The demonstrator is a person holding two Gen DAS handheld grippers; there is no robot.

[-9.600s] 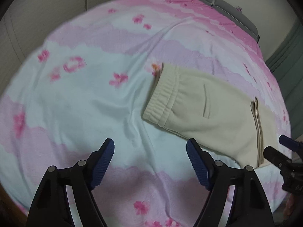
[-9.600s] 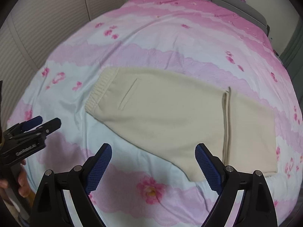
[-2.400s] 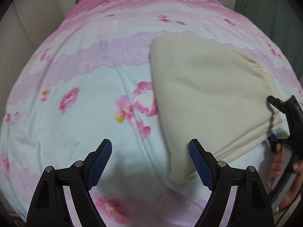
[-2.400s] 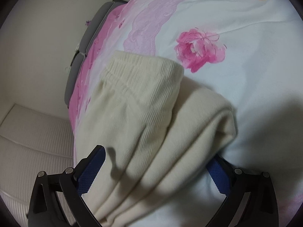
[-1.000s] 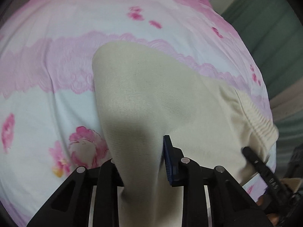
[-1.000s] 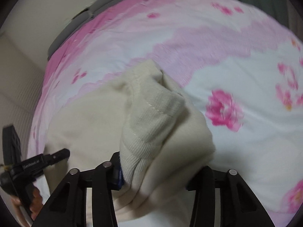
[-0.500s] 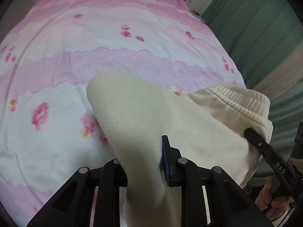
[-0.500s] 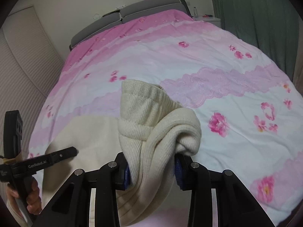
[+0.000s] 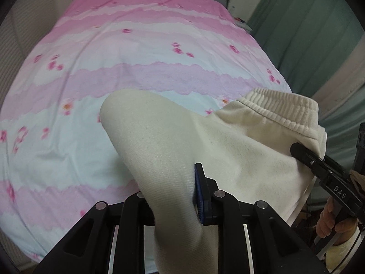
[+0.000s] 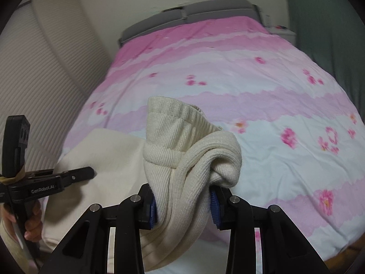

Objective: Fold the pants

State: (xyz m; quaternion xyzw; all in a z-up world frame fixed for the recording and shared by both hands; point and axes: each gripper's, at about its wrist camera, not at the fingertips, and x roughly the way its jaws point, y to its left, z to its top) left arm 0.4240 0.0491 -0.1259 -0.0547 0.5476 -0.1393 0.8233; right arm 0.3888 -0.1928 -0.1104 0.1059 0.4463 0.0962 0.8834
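Observation:
The folded cream pants (image 9: pixel 239 150) hang lifted between my two grippers above the pink floral bed. My left gripper (image 9: pixel 173 196) is shut on the plain folded end of the pants. My right gripper (image 10: pixel 182 203) is shut on the bunched ribbed waistband end (image 10: pixel 182 137). In the left wrist view the right gripper (image 9: pixel 319 166) shows at the far right, holding the waistband (image 9: pixel 280 105). In the right wrist view the left gripper (image 10: pixel 57 178) shows at the left against the pants (image 10: pixel 102 159).
The bed cover (image 9: pixel 136 57) with pink, white and lilac bands fills both views. A grey headboard (image 10: pixel 194 11) is at the far end. A green curtain (image 9: pixel 308 34) hangs on the right. A ribbed white wall panel (image 10: pixel 45 68) stands on the left.
Both grippers closed on the ends of the folded pants and lifted them off the bed. In the last half second the pants rose a little higher.

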